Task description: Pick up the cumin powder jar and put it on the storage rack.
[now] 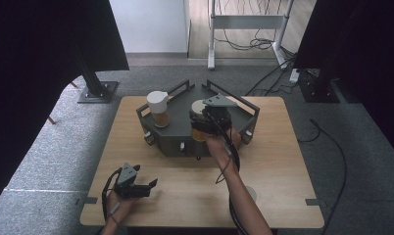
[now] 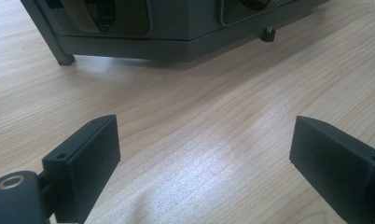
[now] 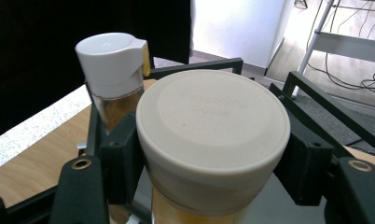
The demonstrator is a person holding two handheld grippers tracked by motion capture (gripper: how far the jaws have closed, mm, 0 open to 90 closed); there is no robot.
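your right gripper (image 3: 209, 163) has its fingers (image 3: 122, 158) pinching the beige-lidded seasoning jar (image 3: 212, 135) just under the lid, and in the high view that jar (image 1: 201, 120) sits over the right half of the dark metal rack (image 1: 178, 139). whether it rests on the rack floor i cannot tell. the white-capped spice shaker (image 1: 158, 108) stands upright in the rack's left half. your left gripper (image 1: 136, 186) idles near the table (image 1: 185, 196) edge, fingers (image 2: 83, 163) spread, nothing between them. the grasp looks done; moving or setting down the jar remains.
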